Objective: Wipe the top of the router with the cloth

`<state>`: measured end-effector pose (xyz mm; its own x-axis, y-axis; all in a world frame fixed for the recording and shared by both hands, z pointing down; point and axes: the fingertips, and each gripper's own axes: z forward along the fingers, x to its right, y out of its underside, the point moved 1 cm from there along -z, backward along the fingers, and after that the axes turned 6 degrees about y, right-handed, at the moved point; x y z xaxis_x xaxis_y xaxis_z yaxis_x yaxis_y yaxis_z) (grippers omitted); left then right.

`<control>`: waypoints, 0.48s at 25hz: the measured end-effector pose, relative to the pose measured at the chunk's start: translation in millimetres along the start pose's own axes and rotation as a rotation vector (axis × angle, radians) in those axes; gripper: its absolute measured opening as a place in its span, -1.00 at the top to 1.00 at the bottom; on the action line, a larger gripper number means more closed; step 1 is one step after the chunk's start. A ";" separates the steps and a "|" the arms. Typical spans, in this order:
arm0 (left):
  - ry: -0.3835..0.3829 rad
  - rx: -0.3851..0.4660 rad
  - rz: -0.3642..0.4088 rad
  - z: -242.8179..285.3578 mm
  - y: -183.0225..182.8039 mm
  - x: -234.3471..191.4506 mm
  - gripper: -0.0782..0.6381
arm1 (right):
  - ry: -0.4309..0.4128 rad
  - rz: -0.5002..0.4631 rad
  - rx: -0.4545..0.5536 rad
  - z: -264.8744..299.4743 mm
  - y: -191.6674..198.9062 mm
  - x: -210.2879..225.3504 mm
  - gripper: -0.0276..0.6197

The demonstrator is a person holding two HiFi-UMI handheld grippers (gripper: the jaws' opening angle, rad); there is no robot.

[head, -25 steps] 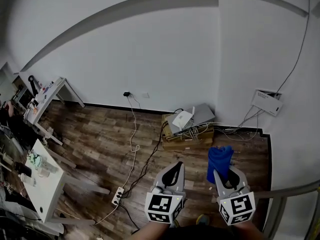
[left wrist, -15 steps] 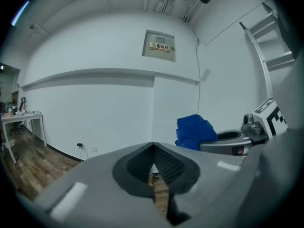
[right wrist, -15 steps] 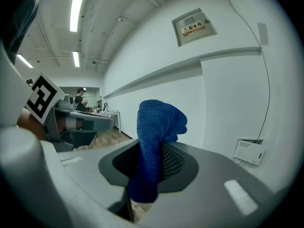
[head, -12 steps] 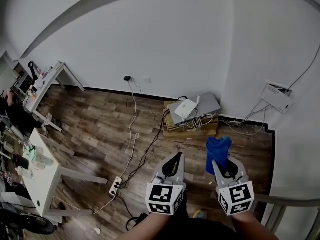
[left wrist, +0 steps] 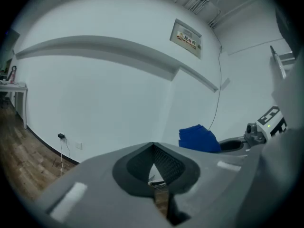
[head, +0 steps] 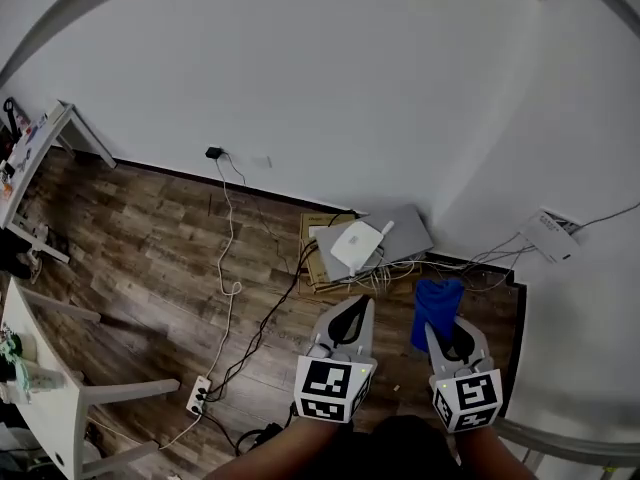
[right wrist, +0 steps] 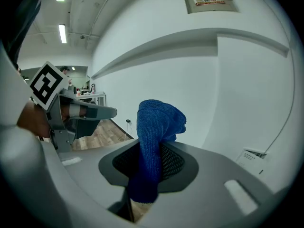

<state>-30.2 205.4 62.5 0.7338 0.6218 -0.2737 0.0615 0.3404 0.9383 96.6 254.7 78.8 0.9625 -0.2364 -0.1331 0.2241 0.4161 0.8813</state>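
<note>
The white router (head: 355,241) sits on a grey slab (head: 410,230) over a cardboard box (head: 318,268), tight against the wall near the room's corner. Left of the router the wooden floor (head: 150,258) lies open. A tangle of cables (head: 400,265) spills along the router's near side, and more trail off to a power strip (head: 197,395). Both tongs hang near the router, on its near side. The left tongs (head: 356,303) are closed on nothing. The right tongs (head: 441,330) are clamped on the blue cloth (head: 436,303), which stands up above them.

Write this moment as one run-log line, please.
left gripper: shut, empty | right gripper: shut on cloth | router: ahead, untouched
</note>
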 end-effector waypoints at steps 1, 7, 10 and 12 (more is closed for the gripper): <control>0.001 -0.003 -0.004 10.6 -3.1 -16.8 0.78 | -0.003 -0.004 -0.009 18.9 -6.2 -2.5 0.55; -0.034 -0.038 -0.057 52.1 -7.5 -77.7 0.78 | -0.088 -0.072 -0.043 93.7 -28.3 -14.8 0.55; -0.073 -0.056 -0.064 77.1 -1.6 -98.9 0.78 | -0.145 -0.104 -0.056 136.0 -25.2 -8.5 0.55; -0.103 -0.074 -0.061 100.3 8.2 -116.2 0.78 | -0.187 -0.127 -0.062 172.0 -17.8 -2.5 0.55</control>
<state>-47.1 65.3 123.2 0.7960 0.5237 -0.3033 0.0614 0.4288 0.9013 63.9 96.8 141.5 0.8822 -0.4465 -0.1495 0.3558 0.4242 0.8328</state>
